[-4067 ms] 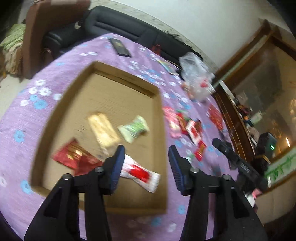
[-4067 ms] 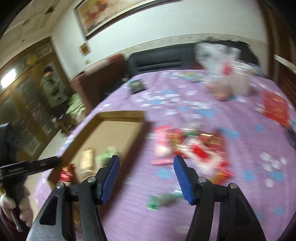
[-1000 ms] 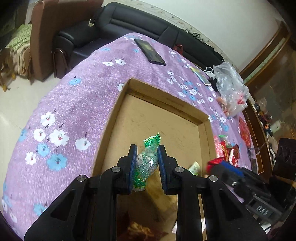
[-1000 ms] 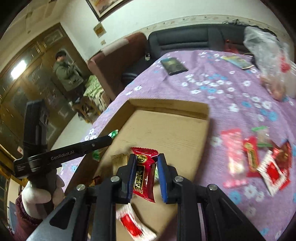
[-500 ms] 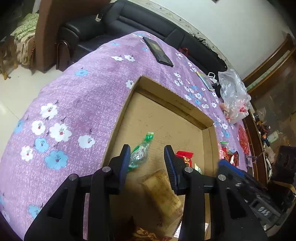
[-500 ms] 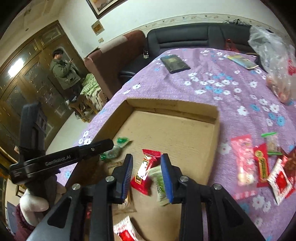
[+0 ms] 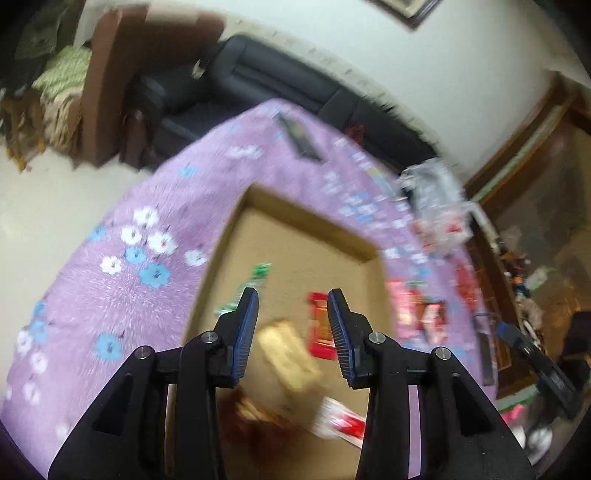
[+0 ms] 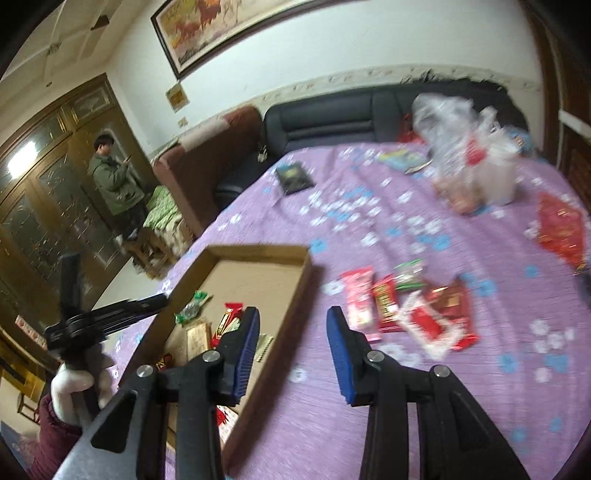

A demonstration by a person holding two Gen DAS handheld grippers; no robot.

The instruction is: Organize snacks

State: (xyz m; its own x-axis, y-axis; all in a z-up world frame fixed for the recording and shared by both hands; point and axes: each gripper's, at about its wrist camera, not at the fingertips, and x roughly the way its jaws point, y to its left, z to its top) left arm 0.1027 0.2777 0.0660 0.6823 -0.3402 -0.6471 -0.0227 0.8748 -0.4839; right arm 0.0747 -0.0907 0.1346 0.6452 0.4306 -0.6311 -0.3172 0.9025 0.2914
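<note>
Cardboard tray (image 8: 295, 295) on the purple-clothed counter (image 8: 424, 387) holds several snack packets (image 7: 321, 328); more packets (image 8: 406, 310) lie beside it. Left gripper (image 7: 291, 332) and right gripper (image 8: 291, 339) hover with jaws spread, empty.

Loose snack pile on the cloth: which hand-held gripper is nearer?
Right. The right hand-held gripper hovers beside the snack pile; the left hand-held gripper is over the cardboard tray.

Home living room — black sofa (image 8: 369, 107), framed painting (image 8: 236, 26), floral-clothed table (image 8: 424, 236)
</note>
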